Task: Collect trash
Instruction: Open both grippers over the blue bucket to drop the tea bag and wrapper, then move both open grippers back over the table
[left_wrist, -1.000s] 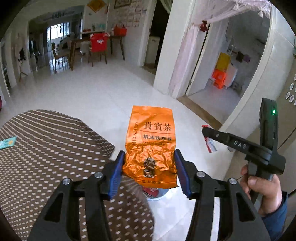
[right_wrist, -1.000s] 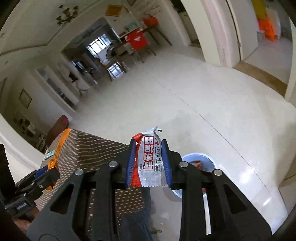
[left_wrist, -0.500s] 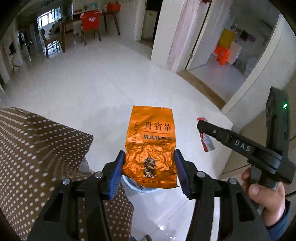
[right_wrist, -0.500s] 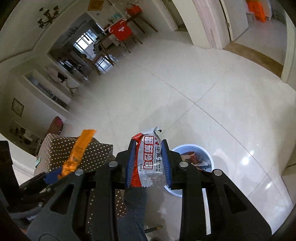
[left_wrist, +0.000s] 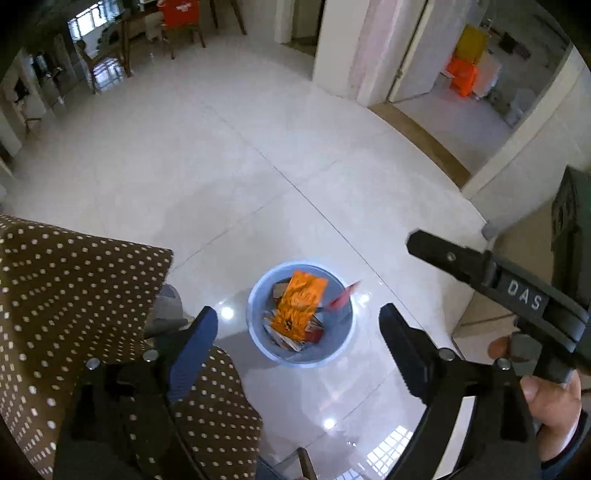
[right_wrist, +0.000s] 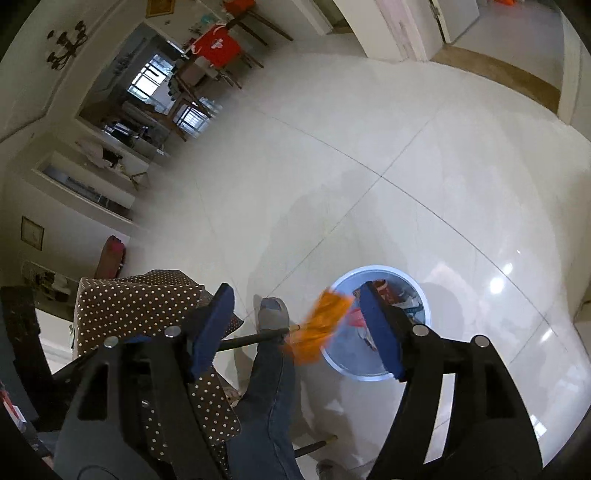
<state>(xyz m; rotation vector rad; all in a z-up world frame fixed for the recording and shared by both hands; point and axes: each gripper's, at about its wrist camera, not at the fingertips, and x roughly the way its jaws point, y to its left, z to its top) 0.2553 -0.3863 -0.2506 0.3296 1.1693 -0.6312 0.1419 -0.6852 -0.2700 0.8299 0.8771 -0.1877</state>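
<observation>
Both pieces of trash are loose and falling. The orange tea packet (left_wrist: 301, 308) shows over the blue bin (left_wrist: 254, 332) in the left wrist view. In the right wrist view the orange packet (right_wrist: 321, 326) is a blur by the bin's (right_wrist: 380, 267) left rim. Beside it drops the red-and-white wrapper (left_wrist: 343, 295), also a blur (right_wrist: 355, 318). My left gripper (left_wrist: 297, 320) hangs above the bin, jaws opening with nothing between them. My right gripper (right_wrist: 297, 295) is also above the bin, jaws opening and empty. Its tip (left_wrist: 415, 240) shows at the right, held in a hand (left_wrist: 550, 398).
The bin holds several other wrappers. A table with a brown dotted cloth (left_wrist: 74, 295) stands left of it. The person's jeans leg (right_wrist: 269, 391) and grey shoe (right_wrist: 273, 314) are between the table and the bin. Glossy white floor tiles (left_wrist: 258, 166) spread beyond.
Both grippers came down over the bin and opened. The orange packet left the left jaws and the wrapper left the right jaws; both now drop toward the bin.
</observation>
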